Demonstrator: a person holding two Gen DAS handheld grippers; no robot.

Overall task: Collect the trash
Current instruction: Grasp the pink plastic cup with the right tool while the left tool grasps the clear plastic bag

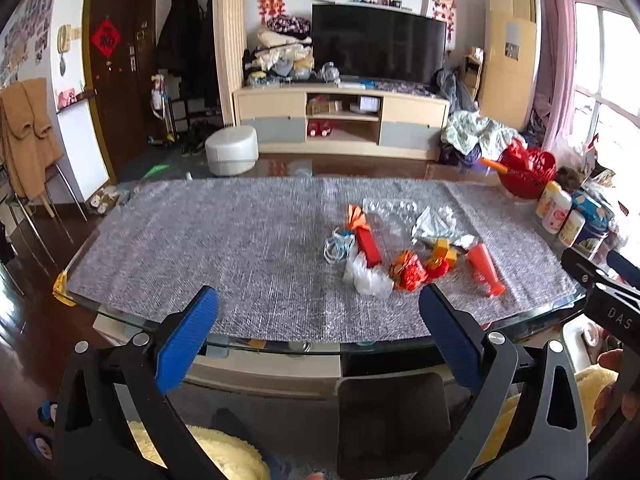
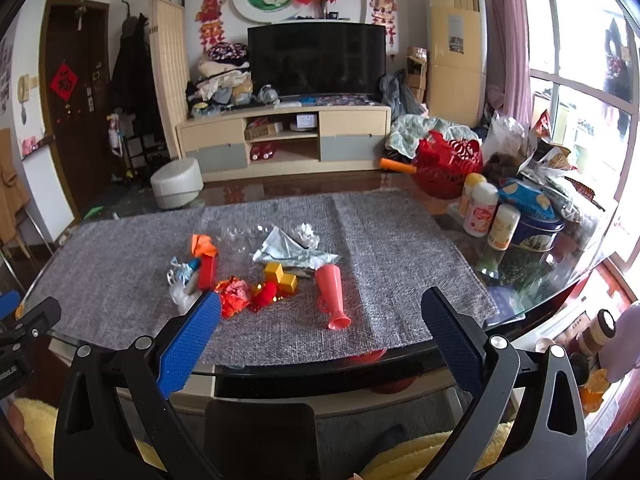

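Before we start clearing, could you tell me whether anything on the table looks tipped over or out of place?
Yes: a coral plastic vase lies on its side on the grey mat, beside loose litter: a crumpled foil wrapper, a red box and a white plastic bag. Both grippers, left and right, are open and empty.

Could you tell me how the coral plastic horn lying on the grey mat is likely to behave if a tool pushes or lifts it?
The horn lies on its side and looks round and tapered, so a push would probably roll it in a curve. It looks like thin, hollow plastic, so likely light and fairly stiff. Its smooth cone may slip from the pads; the narrow neck seems safer.
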